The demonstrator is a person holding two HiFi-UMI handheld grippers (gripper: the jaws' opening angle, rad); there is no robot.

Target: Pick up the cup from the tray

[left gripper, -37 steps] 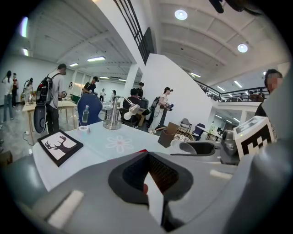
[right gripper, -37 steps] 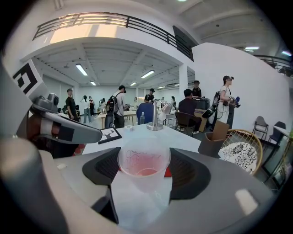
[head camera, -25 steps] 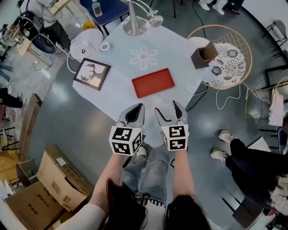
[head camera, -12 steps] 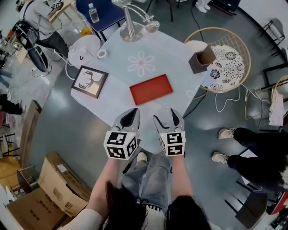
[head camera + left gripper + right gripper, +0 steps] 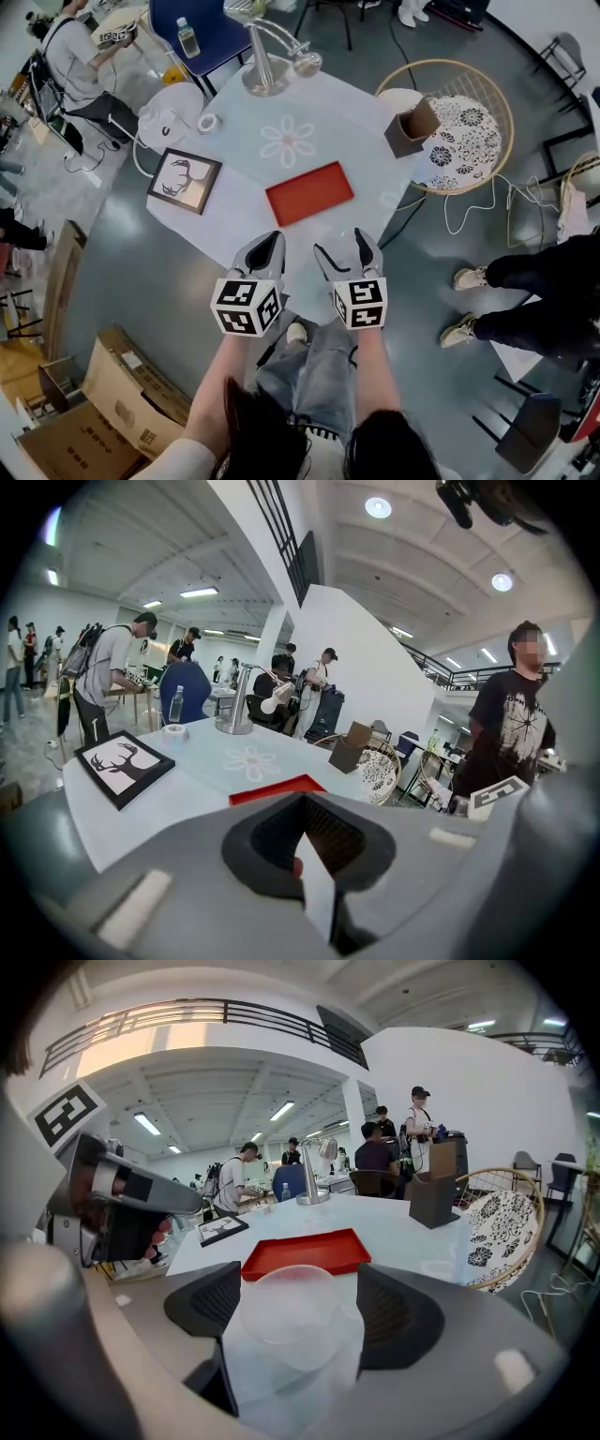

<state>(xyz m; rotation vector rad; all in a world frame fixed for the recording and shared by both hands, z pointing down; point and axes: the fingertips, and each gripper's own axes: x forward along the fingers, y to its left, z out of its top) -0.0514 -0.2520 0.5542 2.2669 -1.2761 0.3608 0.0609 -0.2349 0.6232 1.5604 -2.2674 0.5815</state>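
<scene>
The cup [image 5: 286, 1304] is off the tray [image 5: 305, 1253], gripped between the pads of the right gripper [image 5: 300, 1309], whose jaws stand moderately apart on its sides. It is clear and frosted, and one round end faces the camera. The red tray lies bare on the white table [image 5: 234, 197], just beyond both grippers. The left gripper [image 5: 265, 251] is beside the right one, jaws together with nothing in them.

A framed deer picture [image 5: 184, 181] sits left of the tray, a brown box [image 5: 410, 127] at the far right corner, and a metal lamp [image 5: 262, 70] at the far edge. Both grippers are at the table's near corner, and a bystander's legs [image 5: 525, 291] are to the right.
</scene>
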